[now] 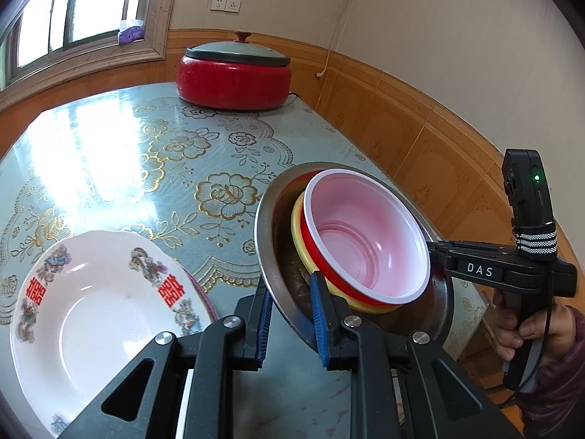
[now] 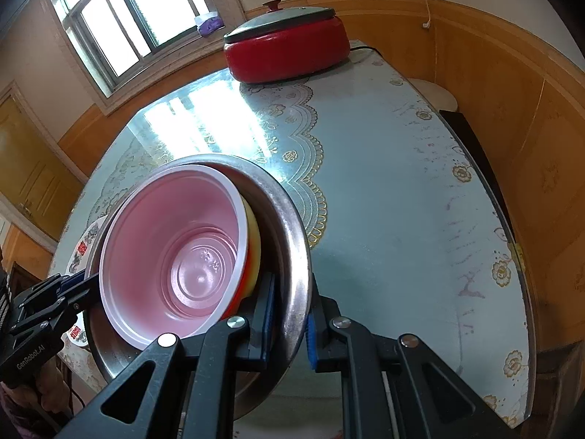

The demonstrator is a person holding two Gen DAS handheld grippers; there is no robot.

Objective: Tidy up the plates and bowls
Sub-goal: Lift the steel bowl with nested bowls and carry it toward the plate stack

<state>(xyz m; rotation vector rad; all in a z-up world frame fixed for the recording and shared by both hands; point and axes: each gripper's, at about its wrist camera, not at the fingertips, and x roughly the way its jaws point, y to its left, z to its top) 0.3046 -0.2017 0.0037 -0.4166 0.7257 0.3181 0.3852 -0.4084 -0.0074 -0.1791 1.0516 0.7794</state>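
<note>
A steel bowl holds a yellow bowl with a red bowl, pink inside, nested in it. My left gripper is shut on the steel bowl's near rim. On the opposite rim my right gripper is shut too, and it shows in the left wrist view with a hand on its grip. The stack sits tilted between both grippers over the table. A white plate with red characters lies left of it on another plate with a pink rim.
A red electric pot with a grey lid stands at the table's far end by the wall. The floral, glass-topped table stretches ahead. Its right edge runs close to a white stool and the wood-panelled wall.
</note>
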